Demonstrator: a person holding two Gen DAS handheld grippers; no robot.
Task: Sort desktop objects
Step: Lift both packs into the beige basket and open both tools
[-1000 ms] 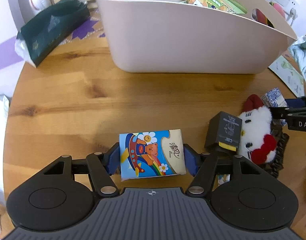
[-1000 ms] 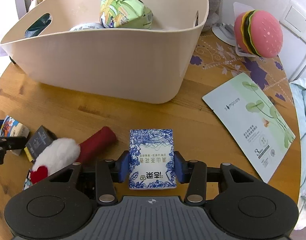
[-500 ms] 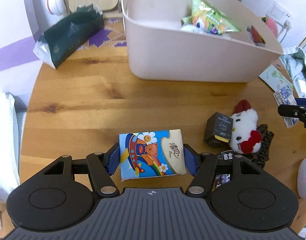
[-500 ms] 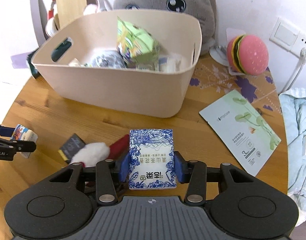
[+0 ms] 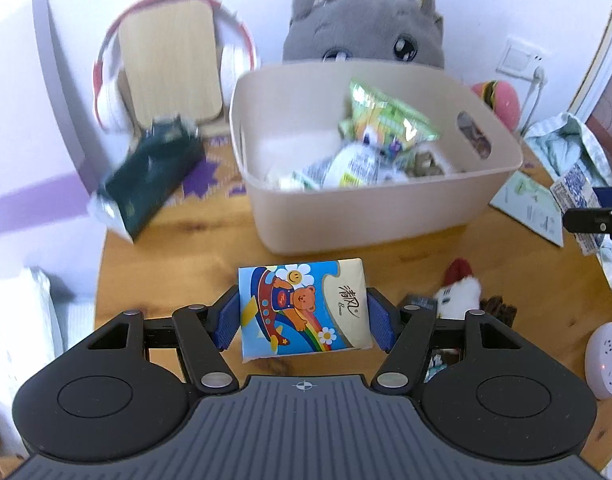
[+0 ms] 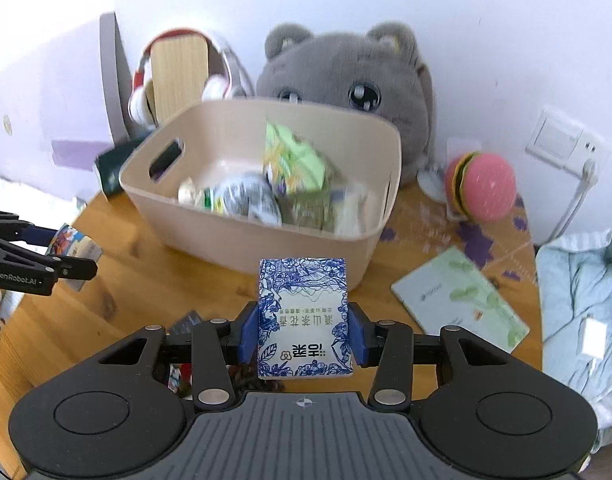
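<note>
Round wooden surface (image 5: 178,248) against a white wall, and you've got a pack in each tool. Your left tool (image 5: 304,316) is clamped on the cartoon bear tissue pack (image 5: 304,308), blue pads pressing its short ends. Your right tool (image 6: 304,334) is clamped on the blue floral tissue pack (image 6: 304,316), gripped on its long sides. Both packs hang in the air just short of the beige bin (image 6: 210,232), which already holds snack bags.

These look light and squishy, film-wrapped, so they'll dent rather than break, but the wrap is probably a bit slippery. Holding across the middle like you are seems right; a hard squeeze would only crumple them.

Compared with a second ago, both packs are lifted well off the wood and you can now see down into the bin instead of at its side wall. The white plush toy (image 5: 457,292) and black box (image 5: 419,302) lie below, unsorted.
</note>
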